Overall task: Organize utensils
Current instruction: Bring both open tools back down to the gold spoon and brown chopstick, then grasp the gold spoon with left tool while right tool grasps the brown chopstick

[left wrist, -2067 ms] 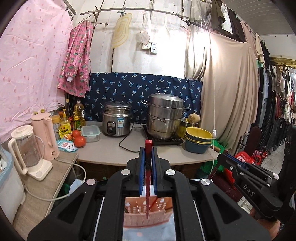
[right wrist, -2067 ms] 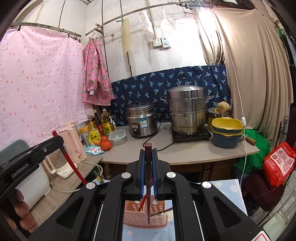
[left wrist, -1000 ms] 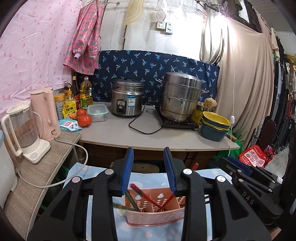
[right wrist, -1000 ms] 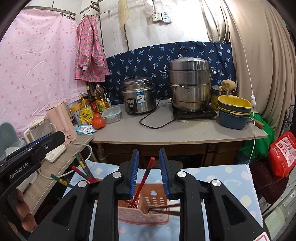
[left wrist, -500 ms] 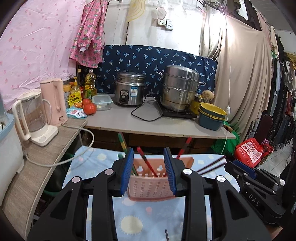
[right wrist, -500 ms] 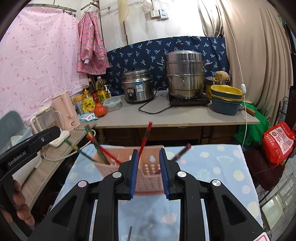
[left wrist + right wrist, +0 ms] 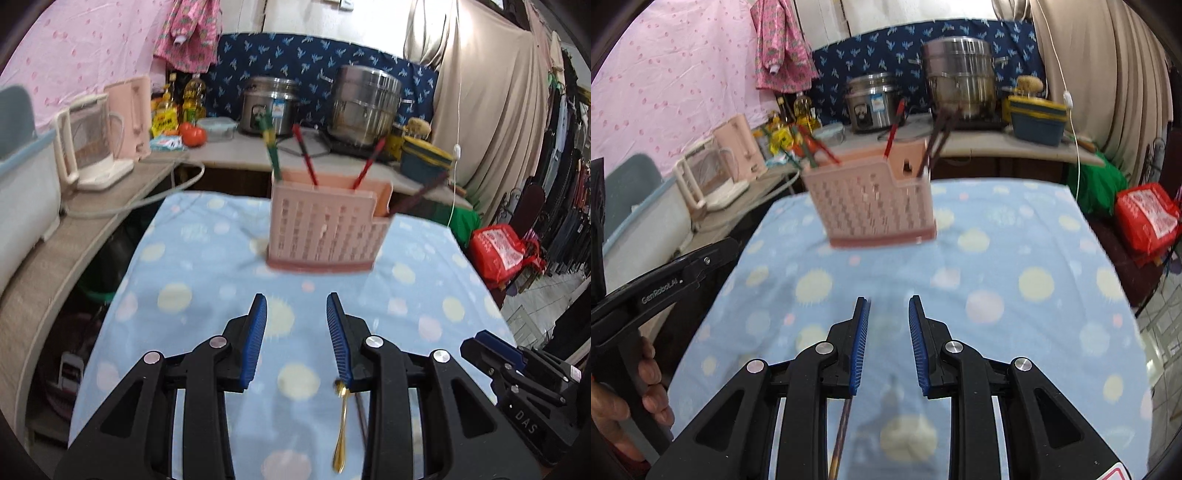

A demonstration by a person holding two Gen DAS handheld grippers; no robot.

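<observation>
A pink slotted utensil basket (image 7: 325, 225) stands on the blue dotted cloth (image 7: 207, 280); it also shows in the right wrist view (image 7: 871, 206). Red, green and dark chopsticks (image 7: 304, 155) stick up out of it. My left gripper (image 7: 295, 321) is open and empty, low over the cloth in front of the basket. A gold spoon (image 7: 341, 424) lies on the cloth under its right finger, beside a dark stick. My right gripper (image 7: 886, 317) is open and empty over the cloth. A dark chopstick (image 7: 842, 435) lies under its left finger.
Behind the cloth-covered table runs a counter (image 7: 229, 151) with a rice cooker (image 7: 273, 105), a steel steamer pot (image 7: 365, 105), stacked bowls (image 7: 1038, 118), bottles and tomatoes. A blender and pink kettle (image 7: 129, 118) stand on a side shelf at left. A red bag (image 7: 502, 251) lies right.
Both grippers opened, leaving their red chopsticks in the basket. Both then drew back and came down towards the near part of the cloth, where the spoon and loose sticks now show.
</observation>
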